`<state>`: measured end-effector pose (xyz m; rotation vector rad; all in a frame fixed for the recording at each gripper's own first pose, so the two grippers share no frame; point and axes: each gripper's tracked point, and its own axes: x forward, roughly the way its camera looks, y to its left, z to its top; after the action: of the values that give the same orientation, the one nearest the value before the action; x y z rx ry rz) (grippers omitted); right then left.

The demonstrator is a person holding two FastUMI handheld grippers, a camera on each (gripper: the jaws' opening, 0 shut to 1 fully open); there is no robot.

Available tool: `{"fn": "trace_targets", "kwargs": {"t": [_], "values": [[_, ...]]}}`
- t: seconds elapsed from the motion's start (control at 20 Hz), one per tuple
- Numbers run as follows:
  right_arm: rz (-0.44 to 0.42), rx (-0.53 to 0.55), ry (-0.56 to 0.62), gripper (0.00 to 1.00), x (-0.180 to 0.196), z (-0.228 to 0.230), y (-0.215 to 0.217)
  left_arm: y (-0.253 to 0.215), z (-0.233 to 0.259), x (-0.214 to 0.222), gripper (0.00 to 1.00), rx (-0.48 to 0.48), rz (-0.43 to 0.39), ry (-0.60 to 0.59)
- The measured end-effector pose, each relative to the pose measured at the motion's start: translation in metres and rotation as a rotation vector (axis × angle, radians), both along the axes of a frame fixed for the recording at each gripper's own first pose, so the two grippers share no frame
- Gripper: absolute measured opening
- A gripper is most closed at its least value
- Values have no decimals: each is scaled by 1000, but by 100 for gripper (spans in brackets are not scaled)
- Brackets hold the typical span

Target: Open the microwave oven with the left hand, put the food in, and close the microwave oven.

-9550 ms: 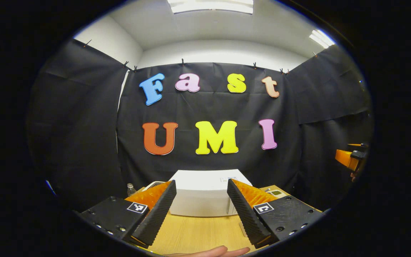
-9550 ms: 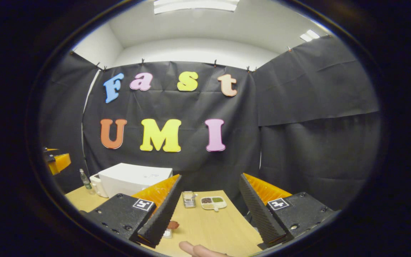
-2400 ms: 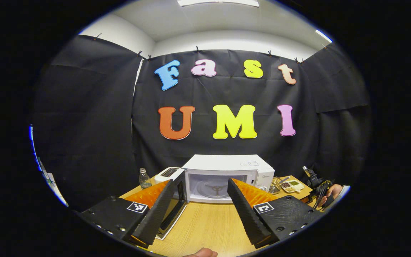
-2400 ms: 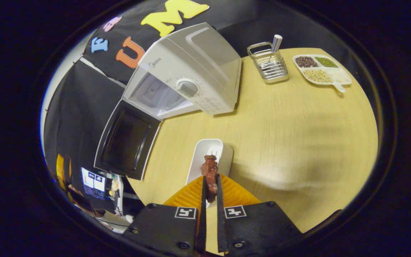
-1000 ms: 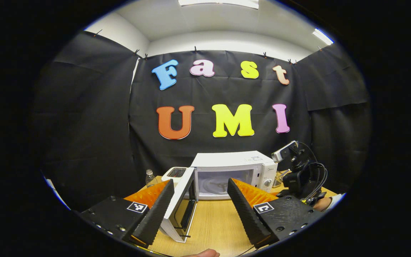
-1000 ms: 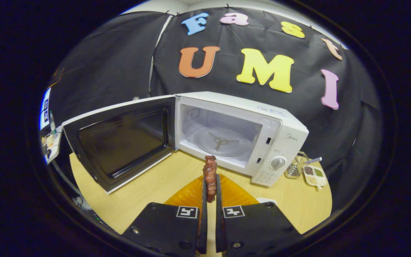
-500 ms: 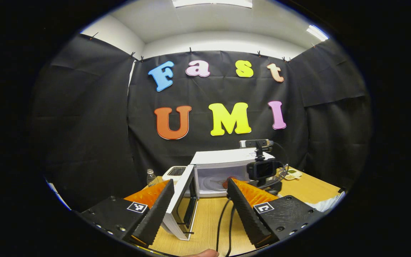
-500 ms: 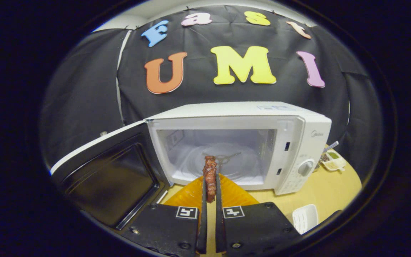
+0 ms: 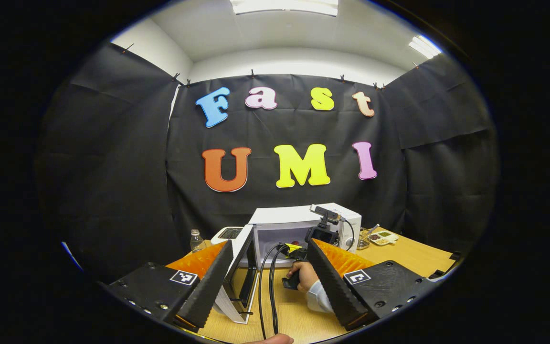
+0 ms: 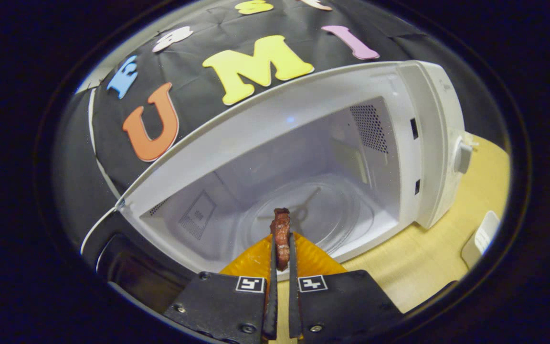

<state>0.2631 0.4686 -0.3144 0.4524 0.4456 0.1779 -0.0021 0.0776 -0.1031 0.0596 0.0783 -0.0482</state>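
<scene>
The white microwave (image 10: 428,119) stands close in front in the right gripper view, its door (image 10: 127,272) swung open at lower left. My right gripper (image 10: 280,248) is shut on a brown-red piece of food (image 10: 281,228), held at the mouth of the cavity just above the glass turntable (image 10: 332,210). In the left gripper view, my left gripper (image 9: 268,282) stands open and holds nothing, back from the microwave (image 9: 284,216) and beside its open door (image 9: 237,267). A hand (image 9: 305,277) holds the other gripper at the oven's opening, with black cables (image 9: 268,286) trailing from it.
On the wooden table (image 9: 413,258), a wire basket (image 9: 364,239) and a divided dish (image 9: 384,236) stand right of the oven. A small bottle (image 9: 196,239) and a white appliance (image 9: 227,234) stand to its left. A white dish (image 10: 482,239) lies right of the oven.
My right gripper has carried the food forward from in front of the oven to the cavity's mouth. The hand has advanced toward the oven. My left gripper stays open, nearly still.
</scene>
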Motion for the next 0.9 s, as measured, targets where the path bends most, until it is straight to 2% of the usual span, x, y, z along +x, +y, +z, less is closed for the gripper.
{"fn": "trace_targets", "kwargs": {"t": [0.2,0.5,0.75,0.8,0.85,0.9], "values": [[-66,91,-15,14,12,-11,8,6,-12,3,95,48,20,8],[-167,315,4,15,30,-25,10,7,-30,12,95,-32,12,61],[-209,306,-34,22,37,-27,6,17,-47,17,95,-34,41,112],[-218,302,-43,14,36,-26,4,20,-51,17,95,-39,47,124],[-225,295,-51,14,38,-25,2,23,-53,16,95,-48,52,135],[-236,274,-55,27,37,-26,0,25,-56,15,95,-62,55,142]]}}
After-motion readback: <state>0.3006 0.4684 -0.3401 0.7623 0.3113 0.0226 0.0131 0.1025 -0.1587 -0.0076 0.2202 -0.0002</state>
